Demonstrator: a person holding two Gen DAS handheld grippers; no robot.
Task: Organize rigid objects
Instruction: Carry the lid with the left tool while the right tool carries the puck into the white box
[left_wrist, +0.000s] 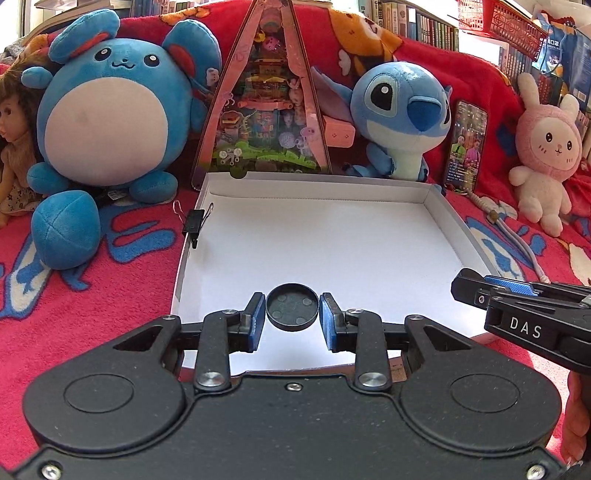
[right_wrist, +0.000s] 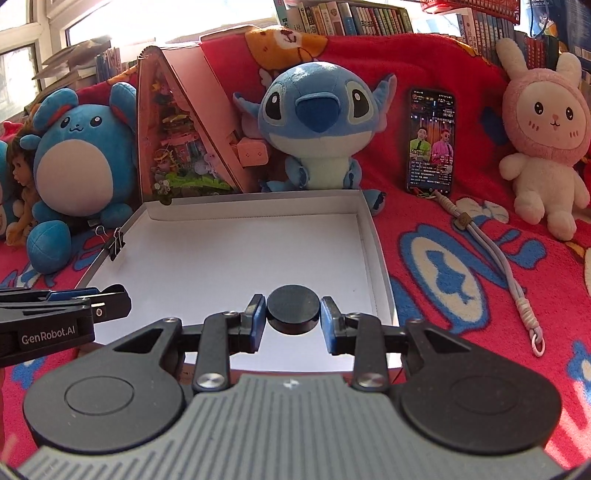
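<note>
My left gripper is shut on a black round disc, its underside with small round pads facing up, held over the near part of a white shallow box. My right gripper is shut on a second black round disc, smooth side up, over the near part of the same box. The right gripper shows at the right edge of the left wrist view. The left gripper shows at the left edge of the right wrist view.
A black binder clip sits on the box's left wall. Behind the box stand a round blue plush, a pink triangular toy box, a Stitch plush, a phone and a pink bunny, all on a red blanket. A lanyard lies to the right.
</note>
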